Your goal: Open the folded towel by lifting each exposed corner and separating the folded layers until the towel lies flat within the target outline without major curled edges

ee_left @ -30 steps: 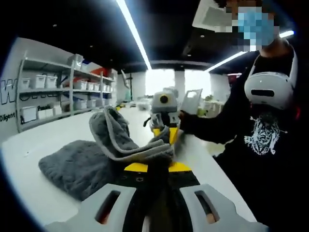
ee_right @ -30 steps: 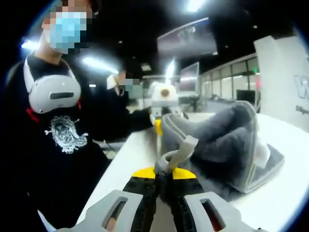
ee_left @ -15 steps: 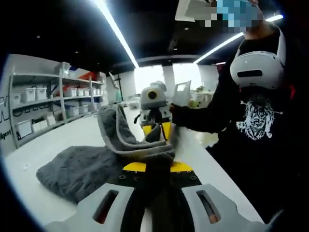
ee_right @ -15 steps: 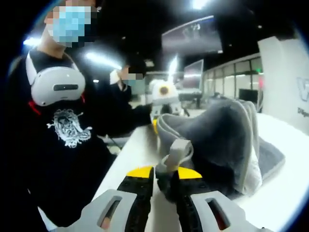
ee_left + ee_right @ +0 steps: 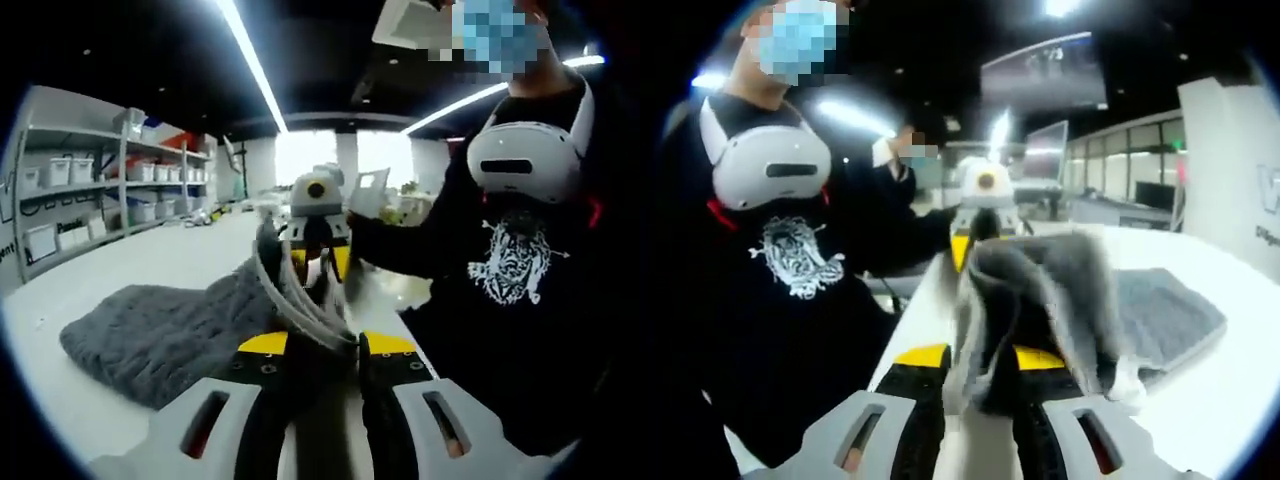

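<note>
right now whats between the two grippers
A raised fold of the grey towel spans the stretch from the left gripper to the right gripper, each shut on it. The right gripper view shows the same from the other end.

Raised towel [image 5: 170, 335] fold now lower, spread flatter across table [image 5: 1230, 390].

**A:** Where does the thick grey pile towel [image 5: 170, 335] lie?

**B:** On the long white table [image 5: 60, 395], in the left gripper view. It spreads toward nine o'clock from the left gripper [image 5: 310, 350], whose jaws close on its raised edge at six o'clock.

**A:** And beyond that?

**B:** The right gripper [image 5: 318, 265] faces it at twelve o'clock, also on the towel. Metal storage shelves [image 5: 90, 200] stand behind at ten o'clock. A person in a dark printed sweatshirt [image 5: 510, 270] stands at three o'clock.
</note>
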`<state>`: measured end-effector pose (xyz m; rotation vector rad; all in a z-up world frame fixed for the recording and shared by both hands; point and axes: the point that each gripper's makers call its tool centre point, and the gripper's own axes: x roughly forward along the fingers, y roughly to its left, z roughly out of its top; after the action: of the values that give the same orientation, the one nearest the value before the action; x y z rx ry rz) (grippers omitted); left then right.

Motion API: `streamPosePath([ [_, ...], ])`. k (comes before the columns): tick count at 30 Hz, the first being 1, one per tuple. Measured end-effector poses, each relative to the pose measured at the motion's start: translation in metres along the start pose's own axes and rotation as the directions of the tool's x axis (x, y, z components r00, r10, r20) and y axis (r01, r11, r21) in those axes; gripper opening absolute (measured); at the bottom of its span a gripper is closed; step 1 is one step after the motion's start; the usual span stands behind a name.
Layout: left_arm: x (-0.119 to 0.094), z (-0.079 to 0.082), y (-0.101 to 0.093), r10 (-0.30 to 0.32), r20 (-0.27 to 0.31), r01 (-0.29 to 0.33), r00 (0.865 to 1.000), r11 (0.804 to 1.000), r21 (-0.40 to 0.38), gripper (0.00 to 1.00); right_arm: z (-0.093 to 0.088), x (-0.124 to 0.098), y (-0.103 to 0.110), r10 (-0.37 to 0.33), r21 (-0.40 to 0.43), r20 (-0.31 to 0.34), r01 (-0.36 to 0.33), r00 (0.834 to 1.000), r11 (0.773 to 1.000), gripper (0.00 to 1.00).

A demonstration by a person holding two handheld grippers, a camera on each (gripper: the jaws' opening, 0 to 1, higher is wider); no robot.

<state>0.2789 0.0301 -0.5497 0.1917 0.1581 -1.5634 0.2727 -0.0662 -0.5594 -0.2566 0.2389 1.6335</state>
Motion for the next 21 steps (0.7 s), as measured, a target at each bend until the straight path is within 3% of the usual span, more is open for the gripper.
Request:
streamPosePath([
  [9,-0.007,0.011,0.004,0.043,0.035,-0.041,0.998,0.998,-0.038,0.26,0.005,-0.009,0.008,-0.02,-0.019,-0.01,0.02,1.0,1.0,0.24],
  [17,-0.005,0.016,0.0,0.067,0.036,-0.065,0.997,0.997,-0.039,0.26,0.015,-0.015,0.019,-0.06,-0.029,0.02,0.061,0.998,0.998,0.24],
  [21,-0.007,0.019,0.005,0.113,0.032,-0.111,0.993,0.993,-0.041,0.26,0.022,-0.02,0.018,-0.091,-0.039,0.042,0.092,0.995,0.995,0.23],
])
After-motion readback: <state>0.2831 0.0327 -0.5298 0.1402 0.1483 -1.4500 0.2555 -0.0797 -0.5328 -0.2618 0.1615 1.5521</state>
